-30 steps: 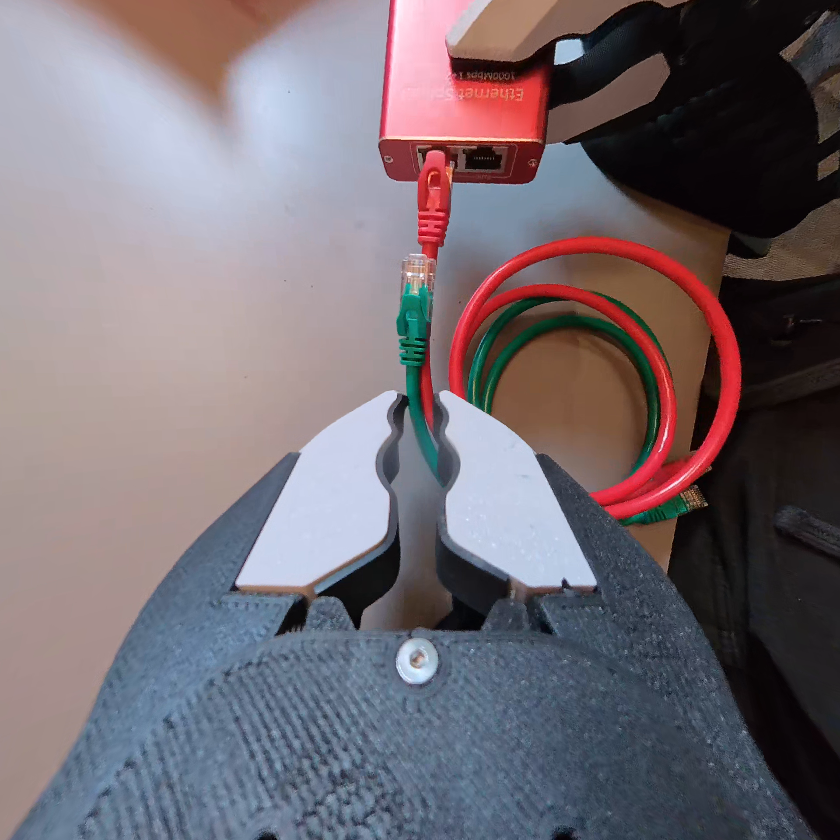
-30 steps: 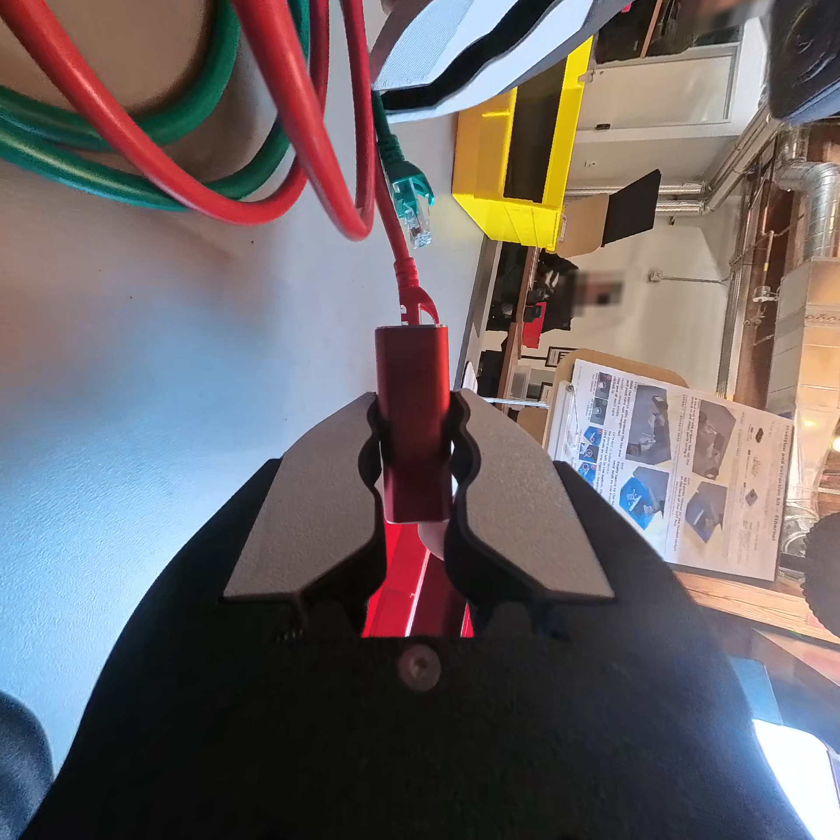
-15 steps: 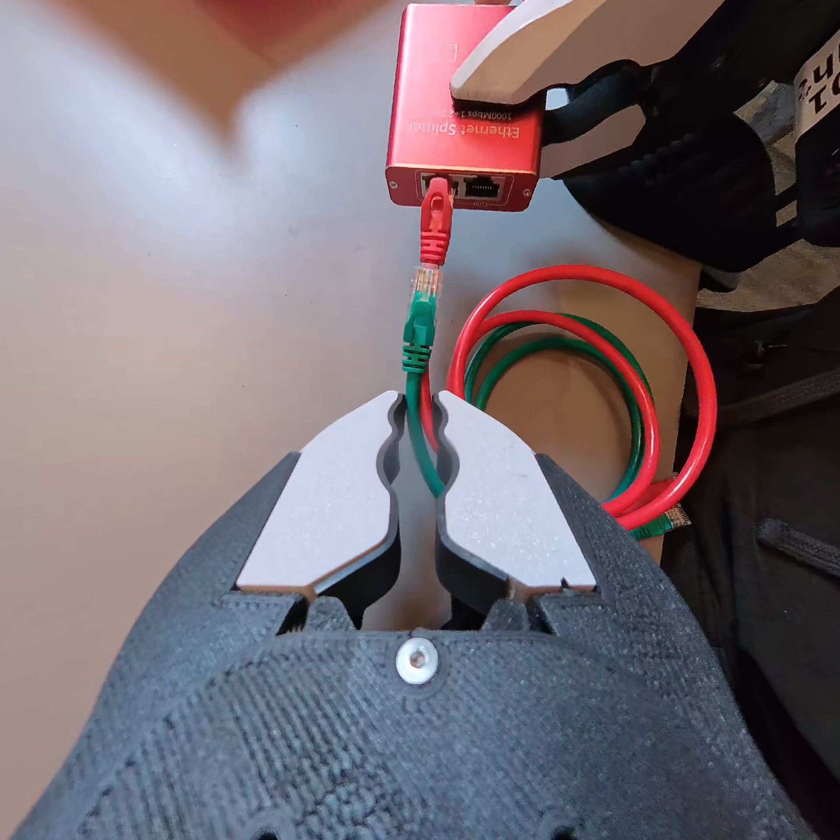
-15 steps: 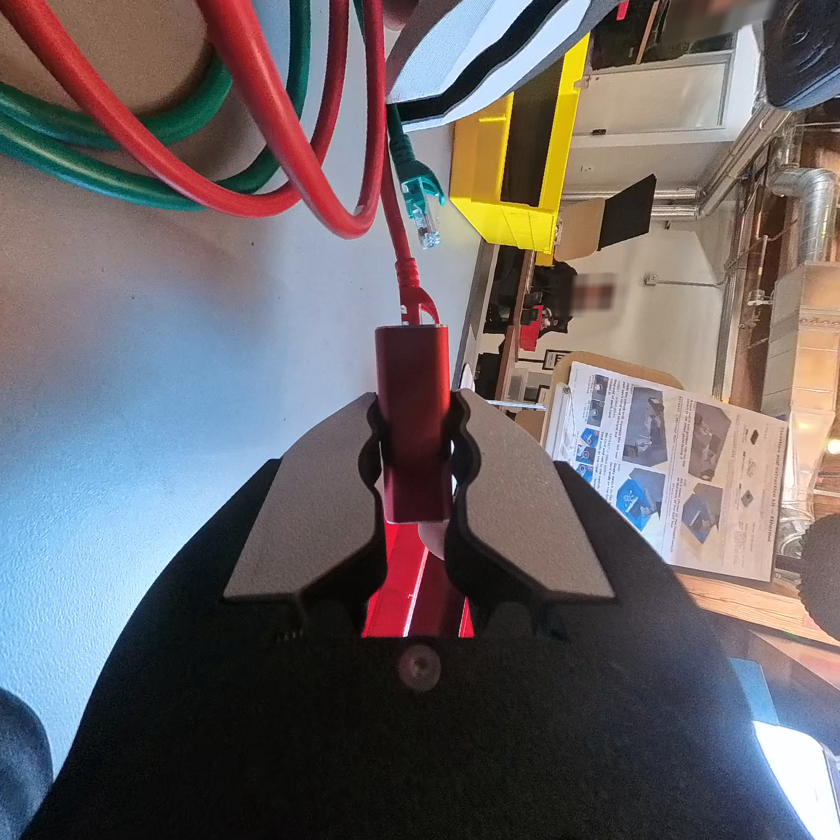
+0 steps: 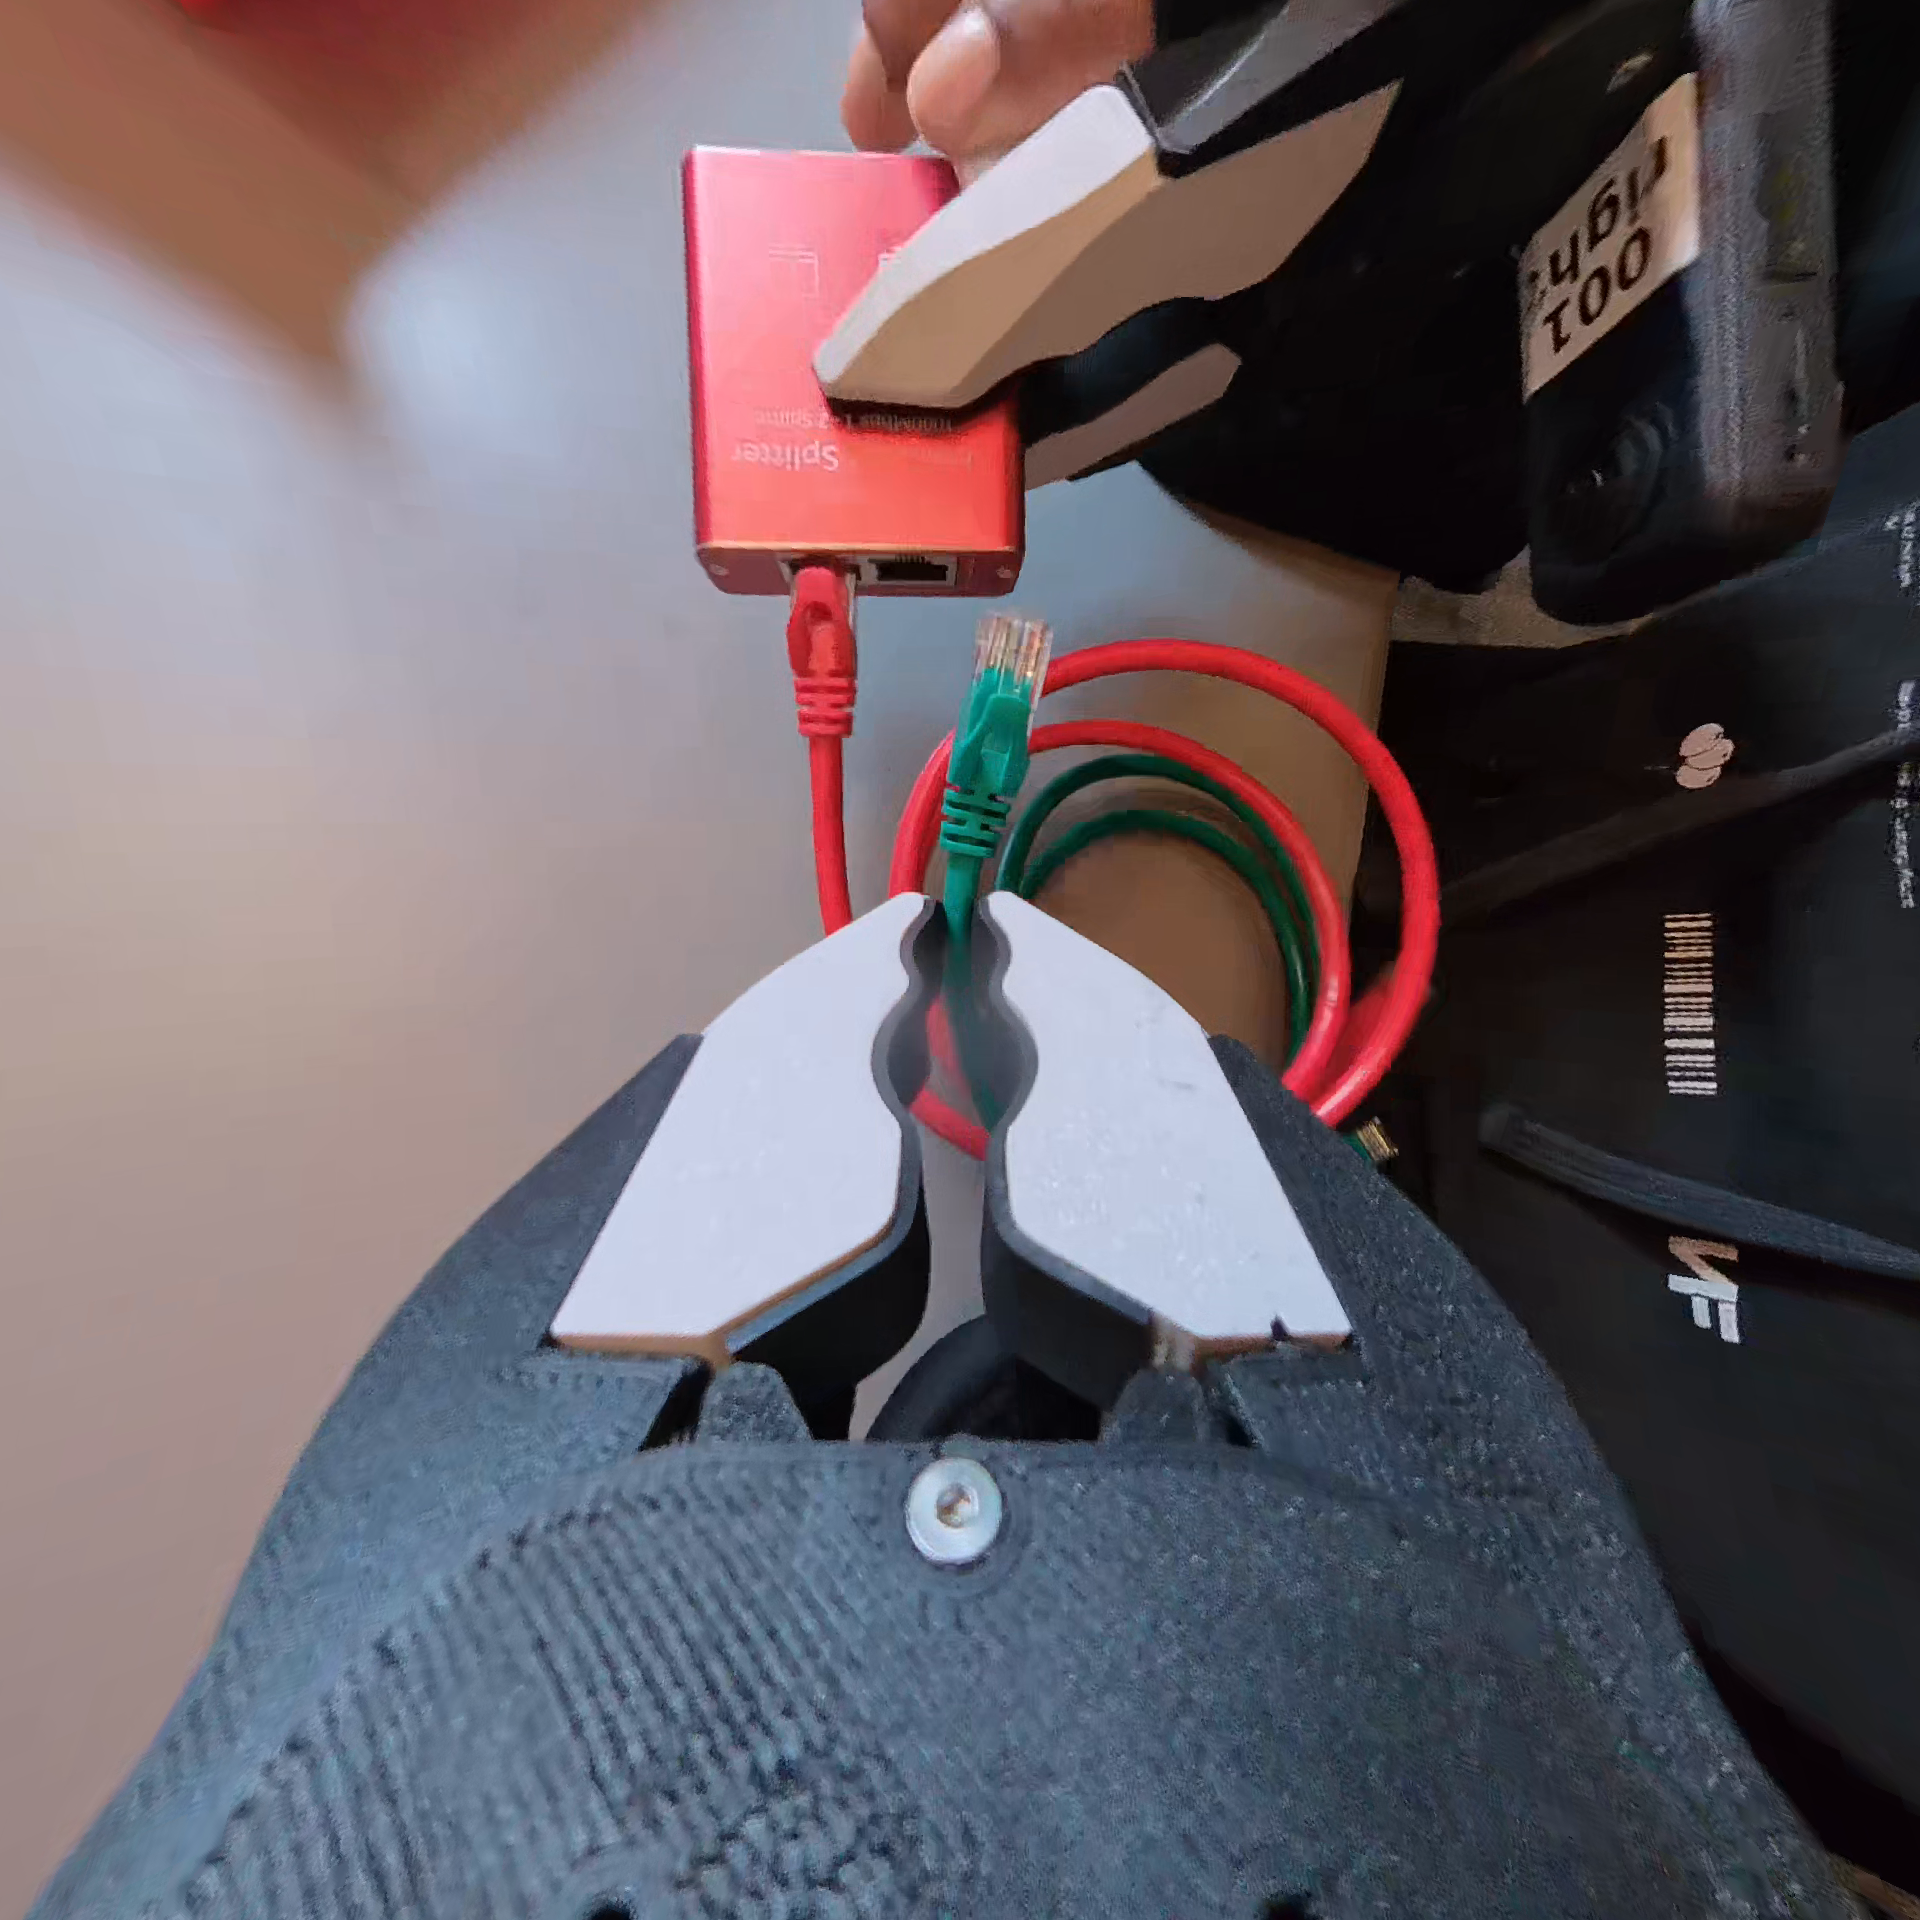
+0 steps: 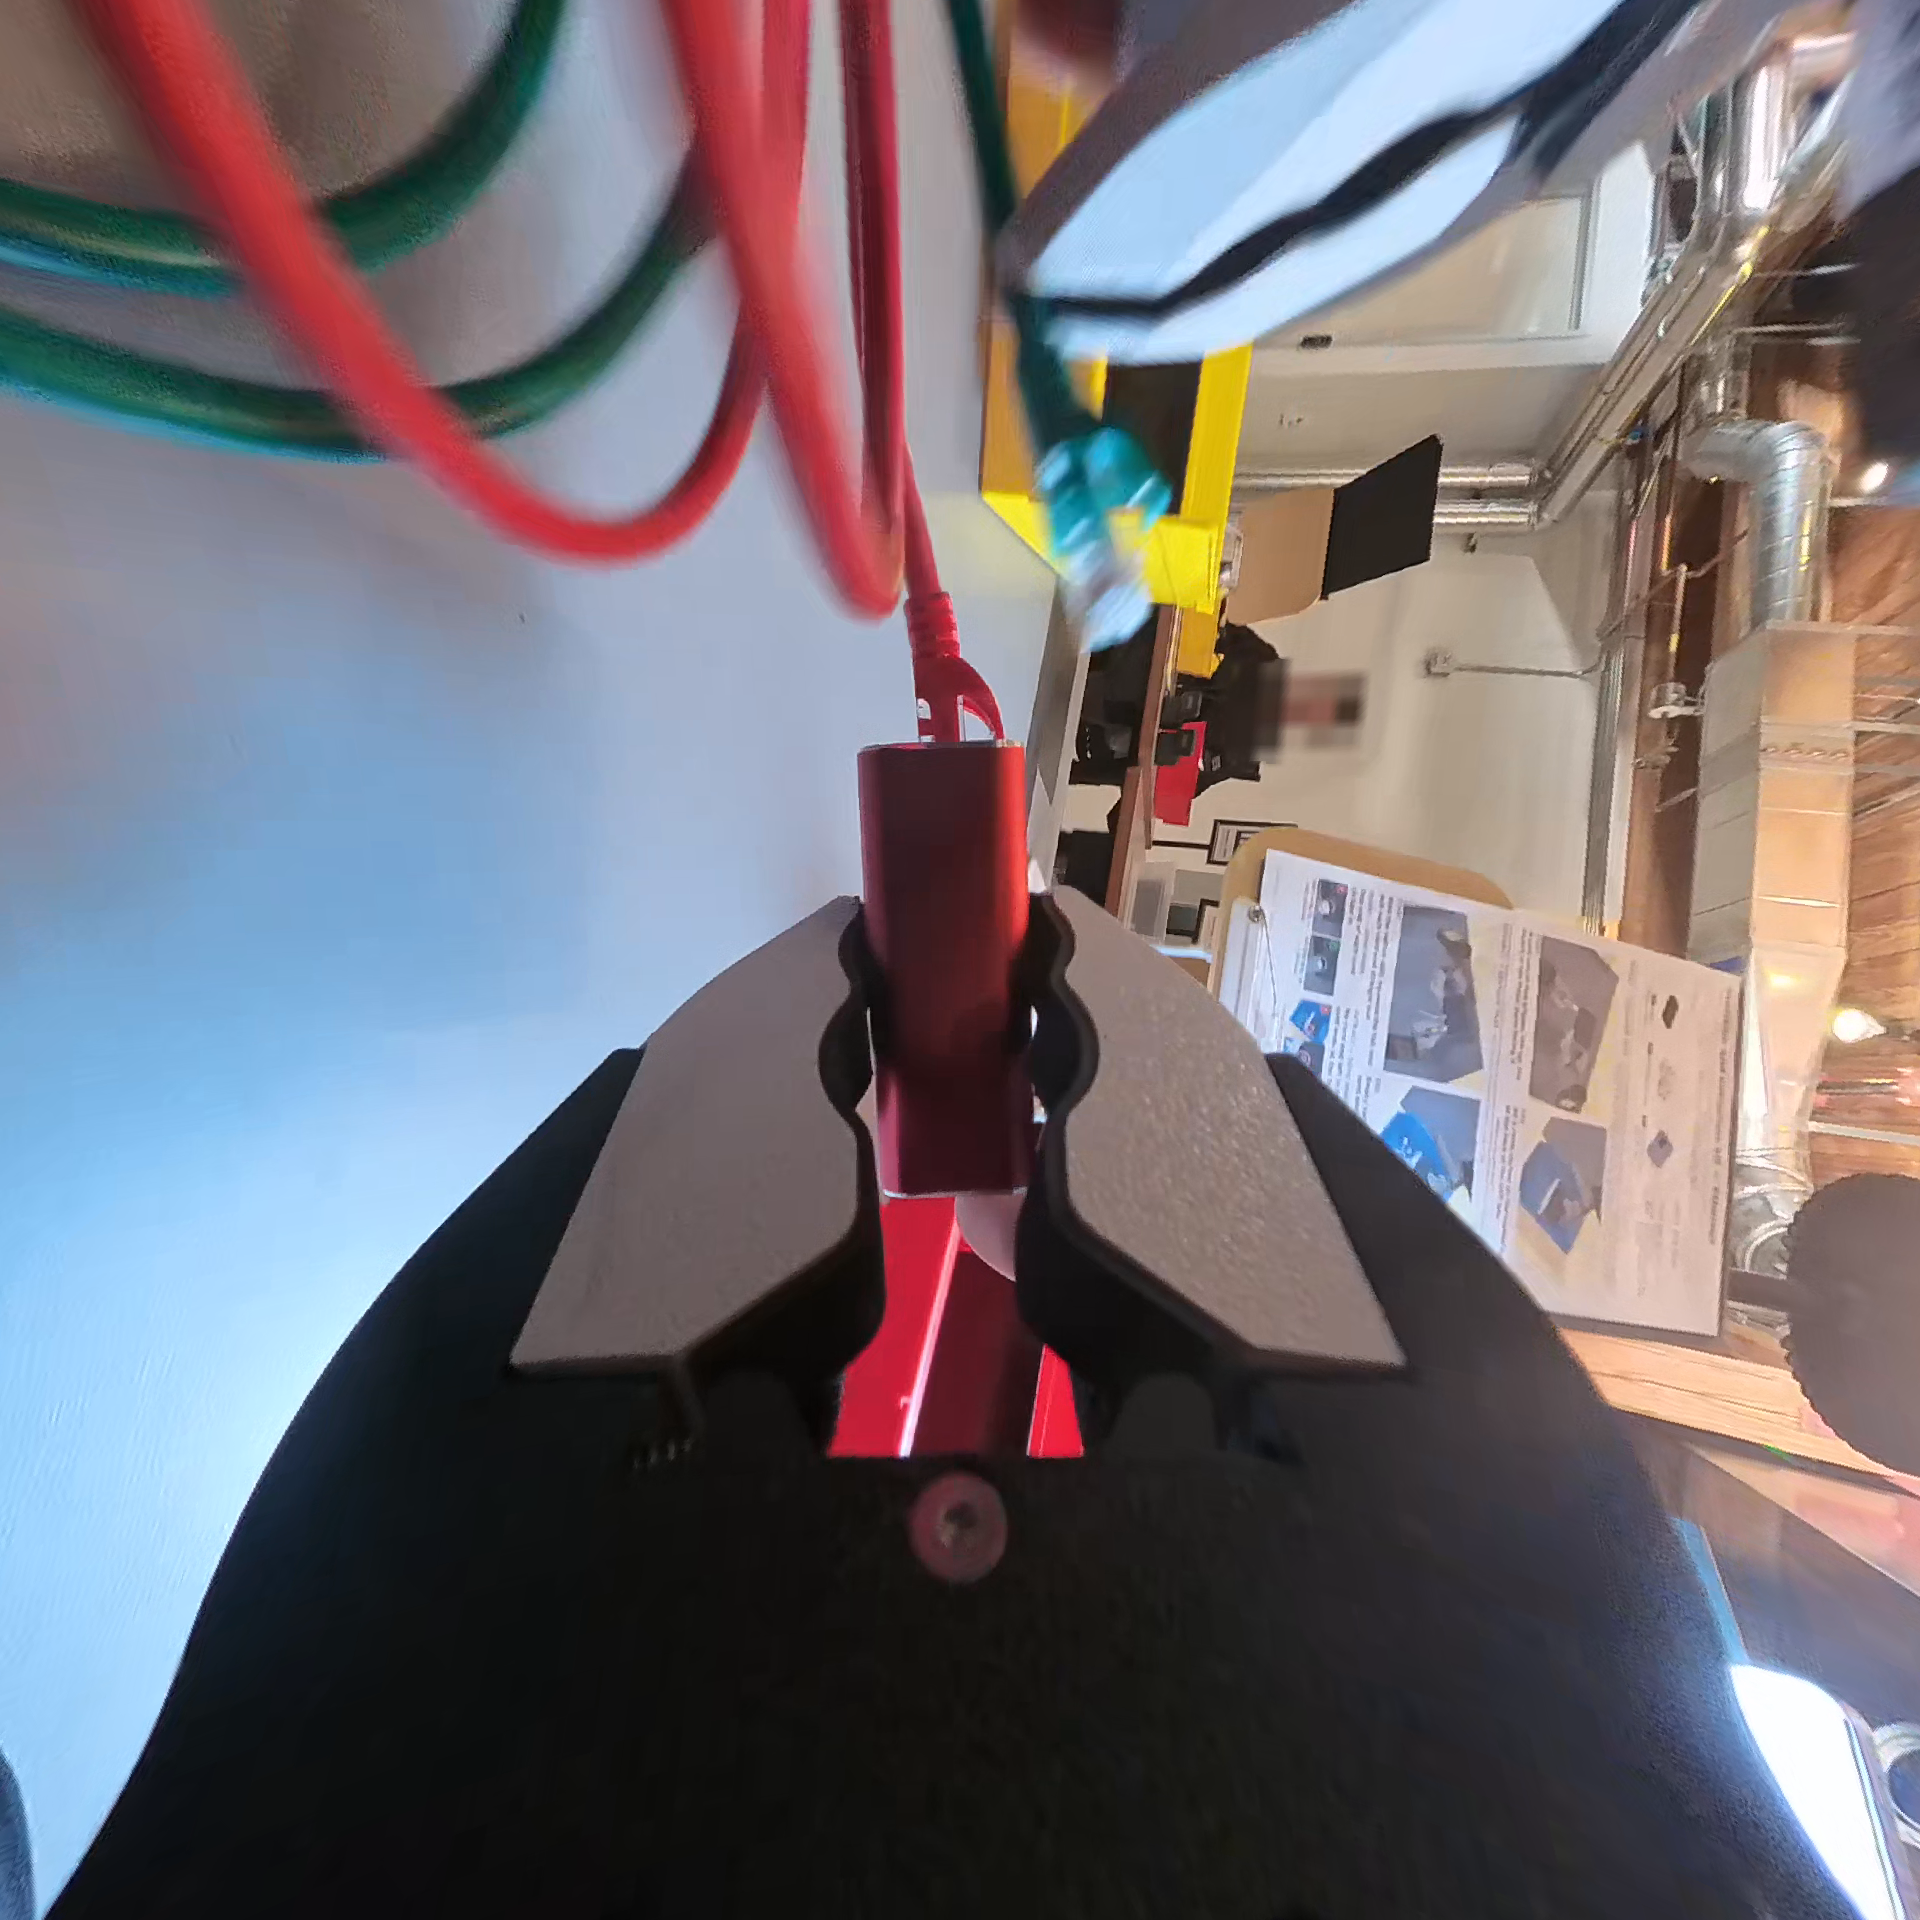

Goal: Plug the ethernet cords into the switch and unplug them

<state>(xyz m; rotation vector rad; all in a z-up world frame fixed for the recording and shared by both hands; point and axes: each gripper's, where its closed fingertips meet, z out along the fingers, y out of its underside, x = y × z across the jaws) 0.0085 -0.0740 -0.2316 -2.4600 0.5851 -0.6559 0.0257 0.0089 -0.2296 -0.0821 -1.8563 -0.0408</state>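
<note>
While left claw (image 5: 958, 925) pinches limp green ethernet cord (image 5: 961, 883) behind its boot, plug just short of free port; right claw (image 6: 945, 930) clamps rigid red switch (image 5: 847, 416). Latch tab looks fragile.

Left tool (image 5: 961, 920) and right tool (image 6: 945, 920), both clamped.

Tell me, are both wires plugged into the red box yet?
Not yet. The red wire already sits in one hole of the red box, which the right claw holds. The left claw grips the green wire, aimed near the empty hole. Unplugging comes afterwards.
</note>
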